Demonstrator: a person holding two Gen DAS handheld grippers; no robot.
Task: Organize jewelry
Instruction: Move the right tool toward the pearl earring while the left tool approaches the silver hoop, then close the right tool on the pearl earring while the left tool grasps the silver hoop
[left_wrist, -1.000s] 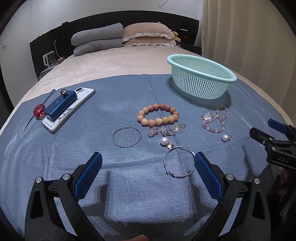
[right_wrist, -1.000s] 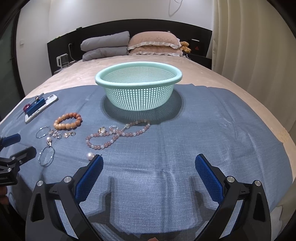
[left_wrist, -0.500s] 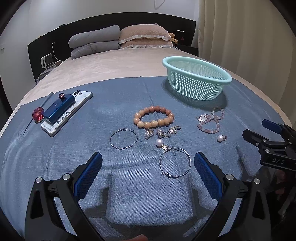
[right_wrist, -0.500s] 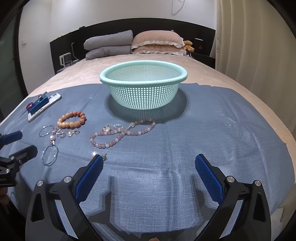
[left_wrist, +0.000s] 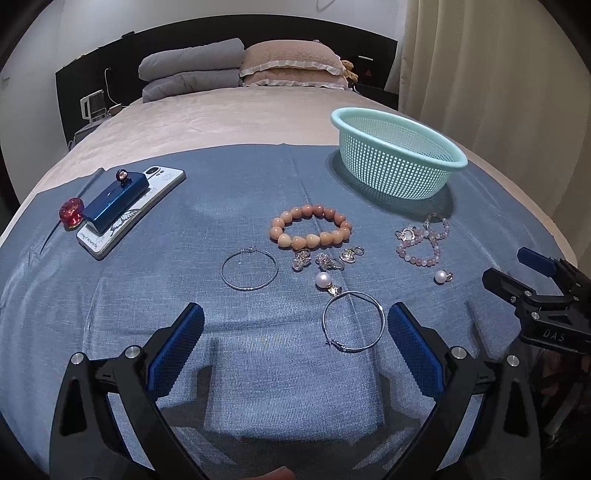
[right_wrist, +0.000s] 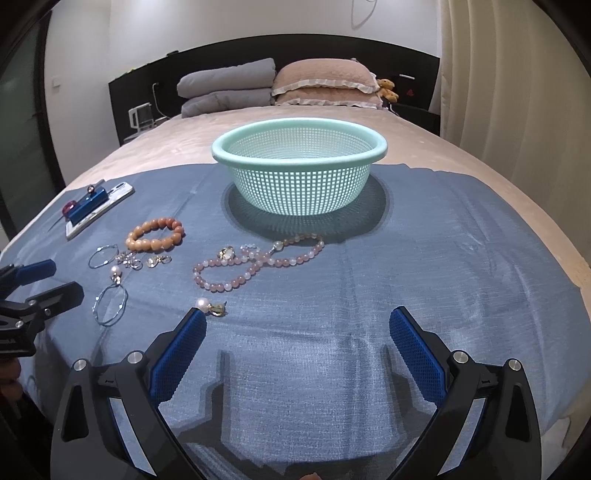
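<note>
phone (left_wrist: 133, 210) far left | basket (right_wrist: 299, 177) behind beads (right_wrist: 255, 264) | curtain (right_wrist: 498, 74) right

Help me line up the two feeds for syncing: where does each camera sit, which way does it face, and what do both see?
Left wrist: rides the left gripper, low over the blue cloth, facing the headboard; hoops and orange bead bracelet ahead; own open fingers, plus the right gripper at right.
Right wrist: rides the right gripper, facing the mint basket; own open fingers, left gripper at left.
Shared: basket, bracelet, pink bead strand, phone, pillows.
</note>
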